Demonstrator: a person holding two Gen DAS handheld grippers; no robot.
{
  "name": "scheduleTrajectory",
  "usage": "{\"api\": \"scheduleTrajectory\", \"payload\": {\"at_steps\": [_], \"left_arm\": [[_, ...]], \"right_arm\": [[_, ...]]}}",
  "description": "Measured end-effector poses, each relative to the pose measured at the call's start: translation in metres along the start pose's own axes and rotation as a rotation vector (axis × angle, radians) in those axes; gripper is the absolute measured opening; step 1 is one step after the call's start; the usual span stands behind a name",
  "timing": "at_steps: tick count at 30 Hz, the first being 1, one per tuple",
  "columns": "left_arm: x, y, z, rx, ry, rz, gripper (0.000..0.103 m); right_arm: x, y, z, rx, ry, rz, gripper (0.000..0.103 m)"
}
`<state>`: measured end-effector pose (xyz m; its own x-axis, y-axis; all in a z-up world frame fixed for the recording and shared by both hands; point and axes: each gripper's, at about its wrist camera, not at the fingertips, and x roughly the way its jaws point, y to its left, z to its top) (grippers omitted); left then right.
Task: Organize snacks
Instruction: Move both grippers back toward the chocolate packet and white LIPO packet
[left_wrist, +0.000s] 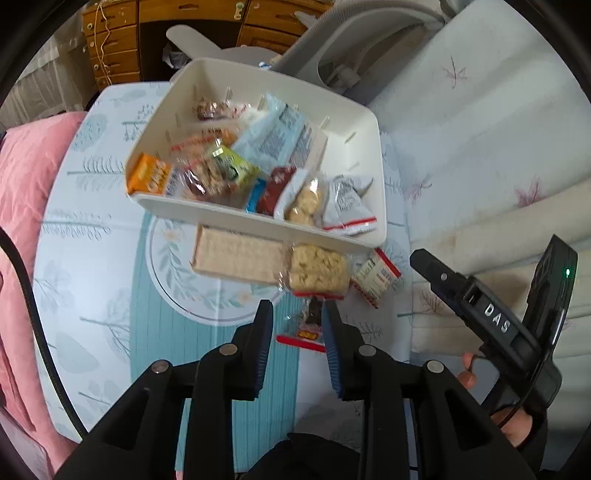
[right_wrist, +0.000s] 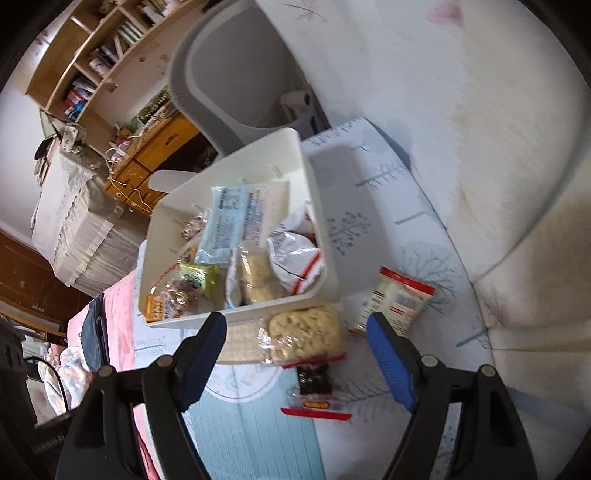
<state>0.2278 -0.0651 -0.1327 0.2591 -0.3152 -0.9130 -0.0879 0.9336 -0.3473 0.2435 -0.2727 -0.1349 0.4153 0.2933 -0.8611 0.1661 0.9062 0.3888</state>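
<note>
So the white bin (left_wrist: 236, 218) just past both sets of fingers is already mostly full of snack packets. Four are left outside: cracker sleeve (left_wrist: 236, 254), rice cake pack (right_wrist: 306, 334), red-edged packet (right_wrist: 399, 306), dark snack (right_wrist: 314, 380). Left gripper (left_wrist: 297, 325) is slightly parted, holding nothing; right gripper (right_wrist: 295, 339) is released wide.

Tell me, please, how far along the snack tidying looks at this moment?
Mostly done: the white bin already holds many packets. Nothing is in hand; the left claw and right claw are both open and empty. Left on the cloth: a wafer pack, a rice cracker pack, a dark snack packet and a red-edged packet.
</note>
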Motion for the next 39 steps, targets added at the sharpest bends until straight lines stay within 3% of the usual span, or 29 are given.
{"api": "scheduleTrajectory", "payload": {"at_steps": [16, 20, 27, 39], "left_arm": [[0.083, -0.025, -0.034, 0.010, 0.103, 0.032, 0.051], [0.106, -0.029, -0.034, 0.025, 0.124, 0.068, 0.065], [0.134, -0.031, -0.029, 0.033, 0.123, 0.109, 0.078], [0.184, -0.054, -0.031, 0.075, 0.215, 0.212, 0.081]], "right_arm": [[0.047, -0.073, 0.003, 0.182, 0.212, -0.015, 0.079], [0.065, -0.086, 0.004, 0.245, 0.256, -0.031, 0.079], [0.095, -0.101, 0.007, 0.320, 0.317, -0.060, 0.079], [0.127, -0.089, 0.017, 0.262, 0.349, -0.204, 0.079]]}}
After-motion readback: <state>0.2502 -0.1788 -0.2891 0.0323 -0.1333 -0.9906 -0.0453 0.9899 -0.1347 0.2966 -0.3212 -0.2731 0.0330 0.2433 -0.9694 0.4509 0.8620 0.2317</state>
